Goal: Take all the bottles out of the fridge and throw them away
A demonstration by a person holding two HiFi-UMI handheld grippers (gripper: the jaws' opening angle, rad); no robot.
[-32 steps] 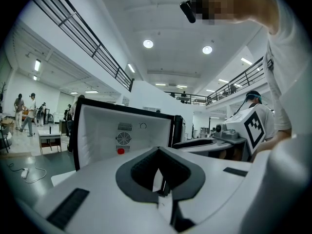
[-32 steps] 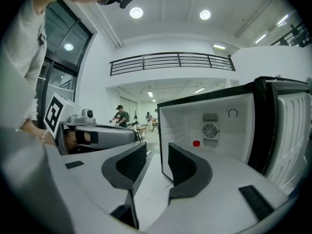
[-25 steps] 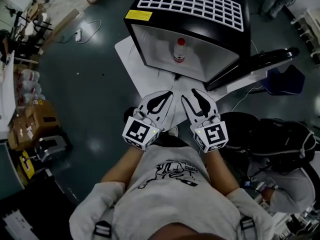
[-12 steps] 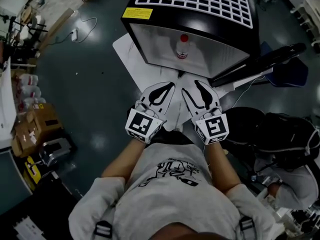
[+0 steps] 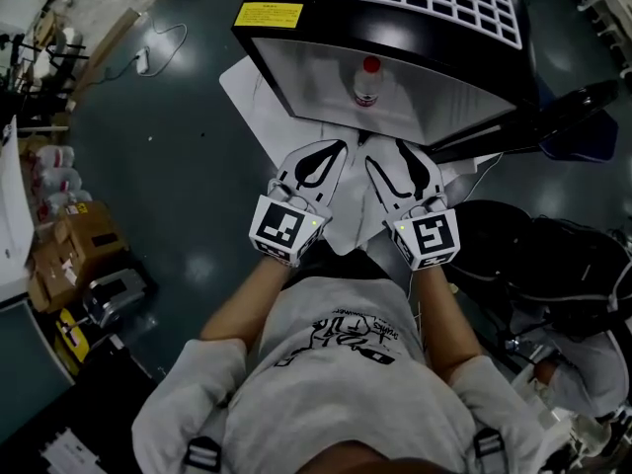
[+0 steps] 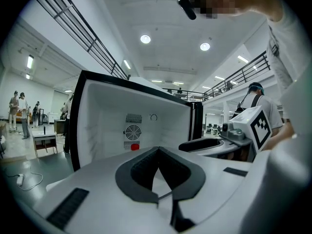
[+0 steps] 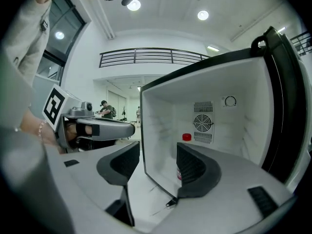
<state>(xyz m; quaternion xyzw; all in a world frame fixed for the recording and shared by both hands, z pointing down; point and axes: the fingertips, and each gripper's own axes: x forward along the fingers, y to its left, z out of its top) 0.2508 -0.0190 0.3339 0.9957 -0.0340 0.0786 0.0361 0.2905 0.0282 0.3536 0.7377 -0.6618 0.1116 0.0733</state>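
A big open lab or workshop hall, not a home.
A polished dark floor carried a mini fridge set low on a white sheet, with a loose cable and cardboard boxes along one edge. Overhead were a high white ceiling with round recessed lights and a railed mezzanine. People stood near a work table far back.

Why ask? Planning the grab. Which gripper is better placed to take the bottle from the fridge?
Right. The right gripper has just been opening its jaws, empty, and faces the red-capped bottle in the open fridge; the left gripper is shut.
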